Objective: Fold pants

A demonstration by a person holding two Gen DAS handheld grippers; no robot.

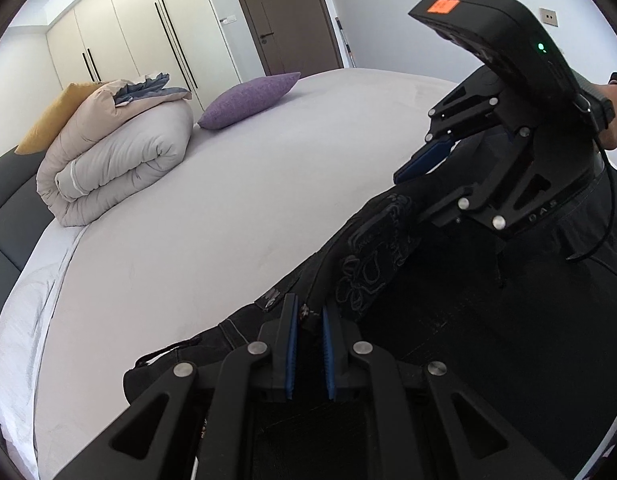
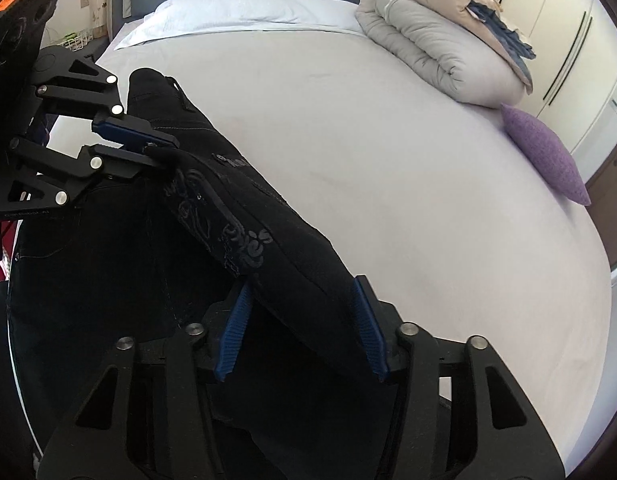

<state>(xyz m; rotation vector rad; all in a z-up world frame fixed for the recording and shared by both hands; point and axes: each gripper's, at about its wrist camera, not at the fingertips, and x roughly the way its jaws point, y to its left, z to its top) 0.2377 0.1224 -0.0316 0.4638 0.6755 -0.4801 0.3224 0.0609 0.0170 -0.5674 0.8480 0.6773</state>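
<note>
Black jeans (image 1: pixel 448 320) with embroidered pockets hang bunched over the near edge of the bed, waistband up; they also show in the right wrist view (image 2: pixel 236 208). My left gripper (image 1: pixel 308 316) is shut on the waistband near the button. It appears in the right wrist view (image 2: pixel 164 152) at the left, pinching the band. My right gripper (image 2: pixel 304 292) is open, its blue pads either side of the waistband fold without closing on it. It shows in the left wrist view (image 1: pixel 412 184) at the right.
A white bed sheet (image 1: pixel 228 208) spreads ahead. A rolled beige duvet (image 1: pixel 116 160), a purple cushion (image 1: pixel 248 100) and a yellow pillow (image 1: pixel 52 116) lie at the far side. Wardrobes and a brown door (image 1: pixel 284 16) stand behind.
</note>
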